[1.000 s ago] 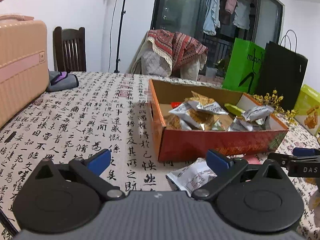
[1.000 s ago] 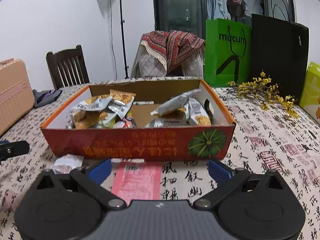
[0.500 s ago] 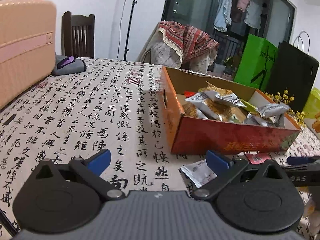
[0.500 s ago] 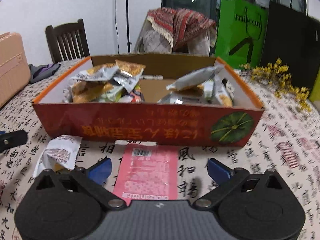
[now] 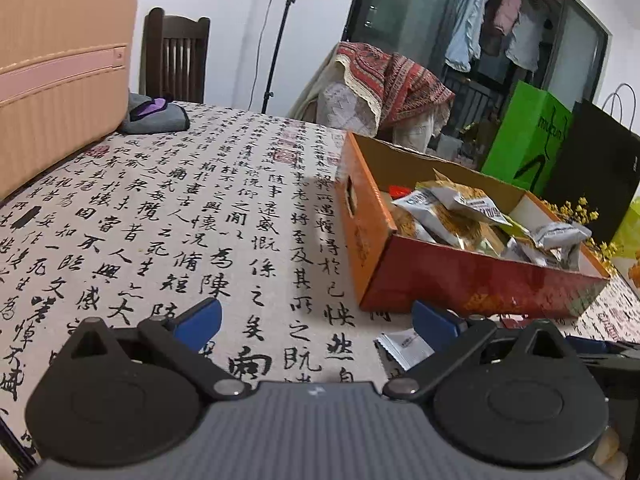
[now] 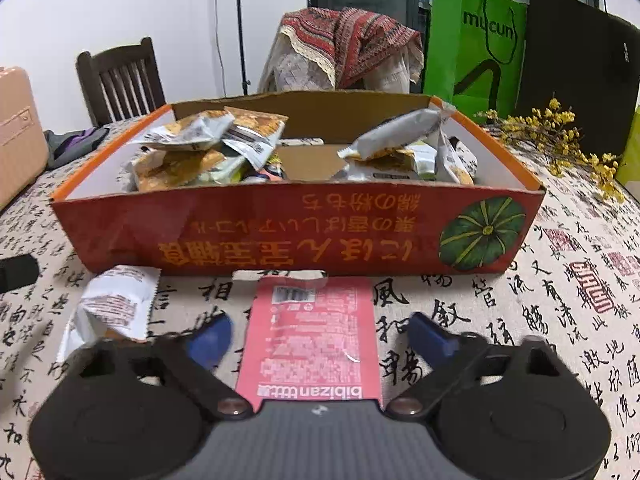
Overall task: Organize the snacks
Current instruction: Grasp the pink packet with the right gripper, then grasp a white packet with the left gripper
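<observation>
Right gripper [image 6: 320, 338] straddles the pink packet [image 6: 310, 340] lying flat on the tabletop [image 6: 560, 320] just before the box [image 6: 280, 232]; its jaws have just been closing, pads not yet touching (grasp step in hand). Left gripper [image 5: 316, 320], jaws released, hovers beside the white packet [image 5: 404, 348]. Next: pinch, lift over the box's near wall; open tabletop lies left.

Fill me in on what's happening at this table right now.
A person with a gripper in each hand is tidying snack packets into the orange cardboard box. The right gripper straddles the flat pink packet lying before the box; its jaws have just been closing, but do not yet pinch it. The left gripper is open, beside a white packet on the tablecloth.
</observation>
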The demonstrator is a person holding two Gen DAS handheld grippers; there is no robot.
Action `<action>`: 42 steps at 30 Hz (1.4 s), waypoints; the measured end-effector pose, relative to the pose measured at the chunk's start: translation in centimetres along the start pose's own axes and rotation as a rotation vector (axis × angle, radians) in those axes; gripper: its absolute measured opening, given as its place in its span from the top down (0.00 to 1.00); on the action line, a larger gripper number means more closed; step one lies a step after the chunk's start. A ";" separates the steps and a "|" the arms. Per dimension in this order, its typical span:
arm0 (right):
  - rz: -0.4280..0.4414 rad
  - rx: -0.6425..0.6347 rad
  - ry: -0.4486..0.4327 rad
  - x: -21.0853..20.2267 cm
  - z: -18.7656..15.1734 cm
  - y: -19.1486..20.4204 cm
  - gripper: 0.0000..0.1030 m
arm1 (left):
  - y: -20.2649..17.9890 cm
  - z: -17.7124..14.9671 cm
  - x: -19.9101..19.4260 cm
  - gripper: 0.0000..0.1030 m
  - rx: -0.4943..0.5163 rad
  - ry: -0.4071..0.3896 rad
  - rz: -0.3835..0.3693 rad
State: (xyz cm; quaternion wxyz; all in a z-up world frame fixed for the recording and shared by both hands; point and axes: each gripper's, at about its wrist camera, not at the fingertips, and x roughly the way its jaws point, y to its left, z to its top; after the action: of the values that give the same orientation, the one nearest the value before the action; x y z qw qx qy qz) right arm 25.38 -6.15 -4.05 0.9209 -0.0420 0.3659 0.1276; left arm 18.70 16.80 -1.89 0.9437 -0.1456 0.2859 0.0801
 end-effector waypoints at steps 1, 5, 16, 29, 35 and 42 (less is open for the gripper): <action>0.009 -0.008 -0.002 -0.2 0.0 0.1 0.35 | 0.1 0.0 0.0 0.00 -0.004 -0.001 -0.001; 0.025 -0.024 -0.004 -0.5 -0.2 0.0 0.35 | 0.0 0.1 0.1 0.00 -0.003 -0.005 0.007; 0.028 -0.013 -0.041 -1.7 -0.9 -0.3 0.38 | 0.1 0.0 -0.1 0.00 -0.011 -0.023 0.000; 0.017 0.011 -0.109 -4.2 -1.4 -3.2 0.39 | -4.3 0.5 -1.4 0.00 0.124 -0.021 -0.036; 0.000 0.053 -0.148 -5.2 -1.4 -5.7 0.39 | -8.1 0.7 -0.5 0.00 0.226 0.024 -0.040; -0.017 0.094 -0.182 -5.7 -1.6 -8.4 0.39 | -10.8 -0.1 2.2 0.00 0.302 0.094 0.004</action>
State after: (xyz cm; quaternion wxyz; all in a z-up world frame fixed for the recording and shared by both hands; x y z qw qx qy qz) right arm 22.56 -15.71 -1.48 0.9524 0.0099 0.2858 0.1058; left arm 23.04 6.73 -0.73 0.9402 -0.0049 0.3391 0.0313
